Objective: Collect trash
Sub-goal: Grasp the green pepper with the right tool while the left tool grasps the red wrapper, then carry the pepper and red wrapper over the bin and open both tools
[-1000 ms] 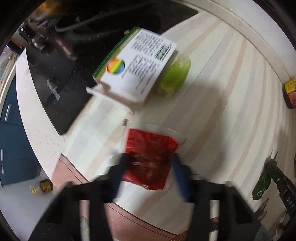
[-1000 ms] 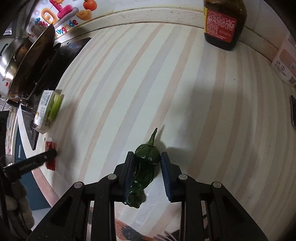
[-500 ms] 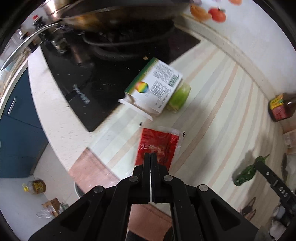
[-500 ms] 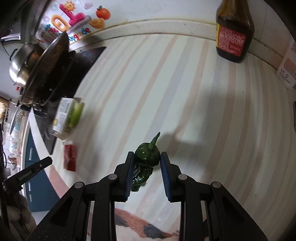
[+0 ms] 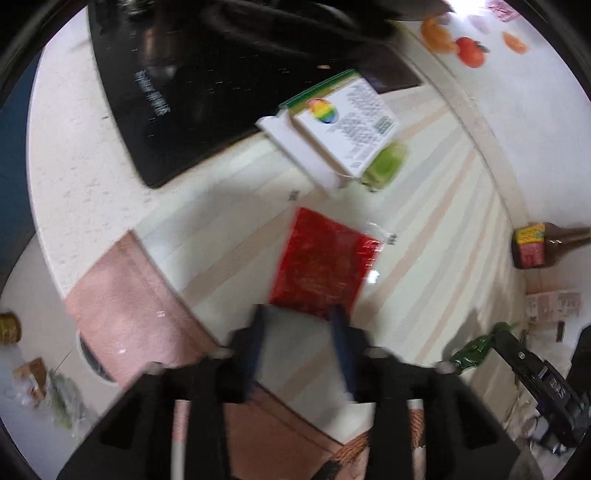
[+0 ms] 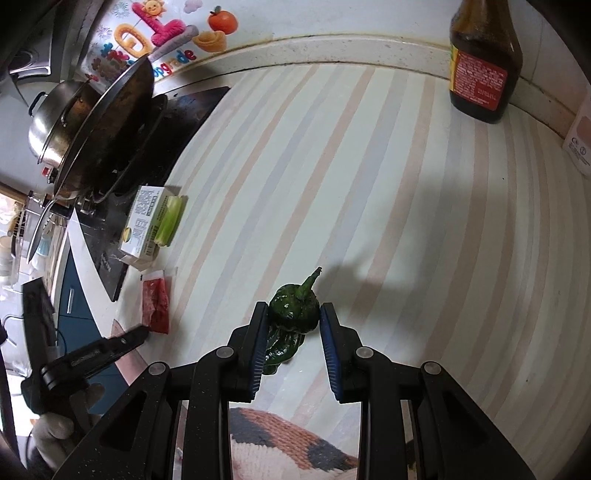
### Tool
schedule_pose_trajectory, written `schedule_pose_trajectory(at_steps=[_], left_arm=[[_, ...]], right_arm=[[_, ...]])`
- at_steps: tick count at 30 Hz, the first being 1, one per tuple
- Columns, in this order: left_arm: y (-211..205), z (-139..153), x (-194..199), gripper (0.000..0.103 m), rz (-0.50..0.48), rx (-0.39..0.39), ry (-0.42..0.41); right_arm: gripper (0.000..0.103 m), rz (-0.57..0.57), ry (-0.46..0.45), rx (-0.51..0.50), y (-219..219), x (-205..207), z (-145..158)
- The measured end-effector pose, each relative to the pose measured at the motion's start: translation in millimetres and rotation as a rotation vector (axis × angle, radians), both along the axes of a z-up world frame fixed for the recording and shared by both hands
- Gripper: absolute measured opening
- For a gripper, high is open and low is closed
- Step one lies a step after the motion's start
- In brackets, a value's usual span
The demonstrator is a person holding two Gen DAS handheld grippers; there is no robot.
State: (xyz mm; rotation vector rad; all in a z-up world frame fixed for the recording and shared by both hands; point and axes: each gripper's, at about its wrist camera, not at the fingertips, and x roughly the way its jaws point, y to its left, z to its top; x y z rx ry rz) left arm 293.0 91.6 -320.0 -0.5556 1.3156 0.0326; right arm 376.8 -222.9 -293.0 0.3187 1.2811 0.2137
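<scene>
Striped countertop (image 6: 369, 184), black stovetop (image 5: 207, 96), sticker-decorated white wall (image 6: 258, 18).

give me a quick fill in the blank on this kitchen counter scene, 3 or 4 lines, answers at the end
1. The right gripper is closed on a green ____.
2. The packet lying just ahead of the open left gripper is ____ in colour.
3. The celery piece lies against a white ____.
4. The brown sauce bottle stands at the ____ edge of the striped counter, by the wall.

Missing words: pepper; red; carton; back
</scene>
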Motion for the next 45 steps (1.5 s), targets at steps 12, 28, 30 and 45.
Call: schedule_pose_trajectory(at_steps=[12, 28, 30, 45], left_arm=[[-37.0, -0.1, 46.3, 0.061, -0.143, 0.177, 0.063], [-78.8, 25.1, 52.1, 0.013, -0.256, 0.332, 0.072], [-73.8, 32.6, 45.2, 0.012, -0.240, 0.317, 0.068], [37.3, 98.3, -88.3, 0.011, 0.037, 0.289, -0.078]], right_arm=[[0.029, -0.046, 0.014, 0.024, -20.4, 17.5, -6.8], [0.029, -0.103, 0.015, 0.047, -35.8, 17.0, -8.0], [0.029, -0.105, 0.005, 0.053, -37.0, 17.3, -3.0], [0.029, 0.114, -0.066, 0.071, 49.1, -18.7, 43.9]])
